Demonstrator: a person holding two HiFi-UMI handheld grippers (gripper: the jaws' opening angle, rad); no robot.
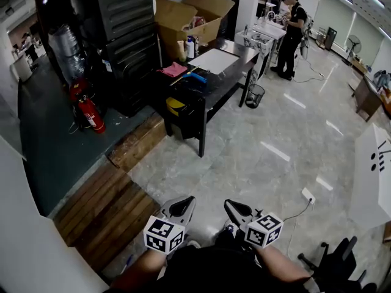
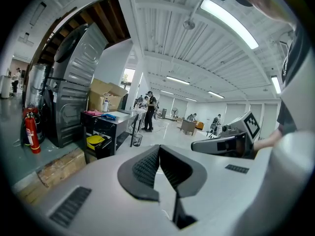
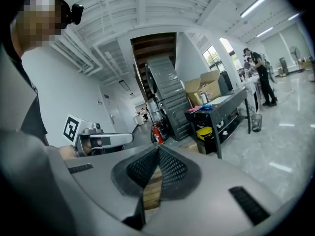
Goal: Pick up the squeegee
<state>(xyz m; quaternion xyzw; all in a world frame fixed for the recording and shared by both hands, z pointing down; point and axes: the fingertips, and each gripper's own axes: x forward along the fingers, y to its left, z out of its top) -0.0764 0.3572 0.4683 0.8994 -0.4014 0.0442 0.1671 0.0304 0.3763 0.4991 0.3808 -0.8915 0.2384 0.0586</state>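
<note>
Far ahead, a blue-handled squeegee lies on a dark table beside a pink cloth and a white board. In the left gripper view the squeegee is a small blue spot, and it is just as small in the right gripper view. My left gripper and right gripper are held close to my body, side by side, well short of the table. Both point slightly downward. The left gripper and right gripper each have their pads meeting at the tips with nothing between them.
Red fire extinguishers stand left of the table by a dark metal cabinet. Wooden planks lie on the floor at my left. An open cardboard box, a waste basket and a standing person are beyond the table.
</note>
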